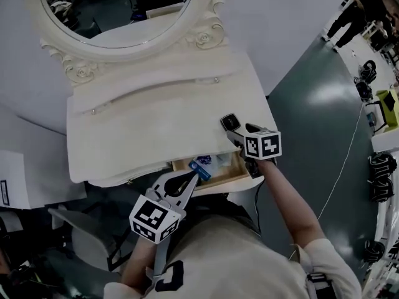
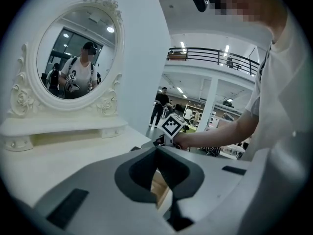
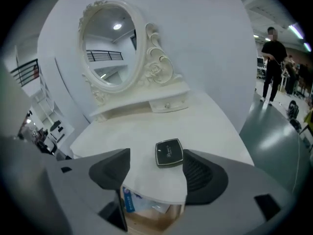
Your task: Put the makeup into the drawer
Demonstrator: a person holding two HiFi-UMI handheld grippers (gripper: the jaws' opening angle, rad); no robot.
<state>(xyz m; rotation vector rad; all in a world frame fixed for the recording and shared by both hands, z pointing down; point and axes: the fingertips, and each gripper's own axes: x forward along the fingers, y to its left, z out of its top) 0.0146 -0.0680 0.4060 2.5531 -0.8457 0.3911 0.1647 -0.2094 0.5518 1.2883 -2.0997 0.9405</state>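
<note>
Bearing illegible script, black compact (image 3: 169,153)

open lab hall: mezzanine railing (image 2: 210,55), grey floor (image 1: 324,104), white vanity table (image 1: 156,123).

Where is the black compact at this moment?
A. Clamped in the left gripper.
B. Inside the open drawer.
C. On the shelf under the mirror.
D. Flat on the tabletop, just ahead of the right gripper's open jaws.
D: the right gripper view shows the black compact lying flat on the tabletop near its front edge, untouched by the right gripper, whose jaws stand open, and not in the drawer.
</note>
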